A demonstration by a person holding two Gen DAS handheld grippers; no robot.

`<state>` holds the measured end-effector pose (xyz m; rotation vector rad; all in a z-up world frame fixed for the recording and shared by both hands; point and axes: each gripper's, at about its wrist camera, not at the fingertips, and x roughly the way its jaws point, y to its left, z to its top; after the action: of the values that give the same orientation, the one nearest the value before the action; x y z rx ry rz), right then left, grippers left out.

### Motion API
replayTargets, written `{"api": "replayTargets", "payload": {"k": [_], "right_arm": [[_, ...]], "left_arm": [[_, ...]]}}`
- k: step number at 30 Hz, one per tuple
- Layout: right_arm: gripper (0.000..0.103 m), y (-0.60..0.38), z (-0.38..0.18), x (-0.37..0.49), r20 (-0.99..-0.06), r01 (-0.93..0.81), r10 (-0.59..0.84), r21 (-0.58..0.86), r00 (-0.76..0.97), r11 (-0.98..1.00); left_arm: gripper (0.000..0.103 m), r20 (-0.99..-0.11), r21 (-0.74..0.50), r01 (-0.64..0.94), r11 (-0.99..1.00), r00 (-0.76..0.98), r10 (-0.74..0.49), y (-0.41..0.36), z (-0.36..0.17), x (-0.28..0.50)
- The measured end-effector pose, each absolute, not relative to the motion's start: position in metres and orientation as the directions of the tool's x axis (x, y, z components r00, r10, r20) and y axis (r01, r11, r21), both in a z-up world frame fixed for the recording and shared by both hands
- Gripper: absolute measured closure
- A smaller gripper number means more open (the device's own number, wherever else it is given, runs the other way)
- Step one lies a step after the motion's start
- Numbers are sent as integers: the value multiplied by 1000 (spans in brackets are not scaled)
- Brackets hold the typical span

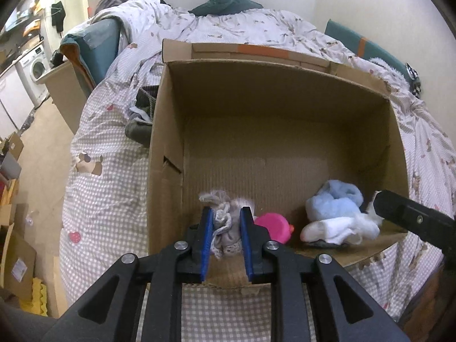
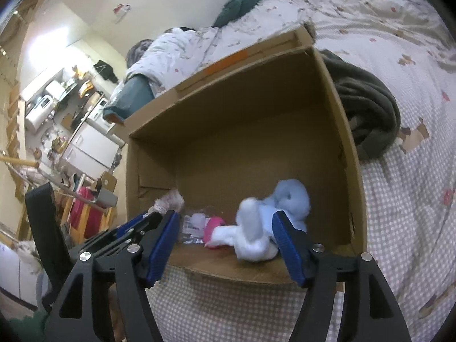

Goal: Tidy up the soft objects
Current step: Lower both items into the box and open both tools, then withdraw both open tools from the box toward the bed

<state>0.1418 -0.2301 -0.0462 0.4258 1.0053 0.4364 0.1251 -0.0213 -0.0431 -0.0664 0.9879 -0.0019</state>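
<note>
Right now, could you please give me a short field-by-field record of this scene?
setting: cardboard box on a checked bedspread
left gripper: shut on grey cloth bundle, over the box's near edge
right gripper: open, holding nothing
in box: light blue fluffy item, white fluffy item, pink item
outside box: dark garment on the bed
</note>
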Motion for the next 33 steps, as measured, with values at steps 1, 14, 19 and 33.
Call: {"api": "replayTargets", "payload": {"k": [1, 14, 19, 33], "right_arm": [[31, -231, -48, 142, -711, -142, 529, 530, 463, 836], [31, -231, -49, 141, -723, -136, 505, 506, 472, 852], [31, -229, -48, 141, -723, -144, 503, 500, 474, 854], [31, -232, -43, 121, -740, -143, 477, 470, 474, 871]], "left_arm": [[83, -837, -66, -27, 997, 545, -40, -21, -44, 125], [33, -829, -84, -64, 994, 558, -34, -12, -43, 123], [33, -823, -68, -54, 996, 567, -26, -15, -41, 122], [33, -794, -26, -52, 998, 608, 12, -5, -17, 88]]}}
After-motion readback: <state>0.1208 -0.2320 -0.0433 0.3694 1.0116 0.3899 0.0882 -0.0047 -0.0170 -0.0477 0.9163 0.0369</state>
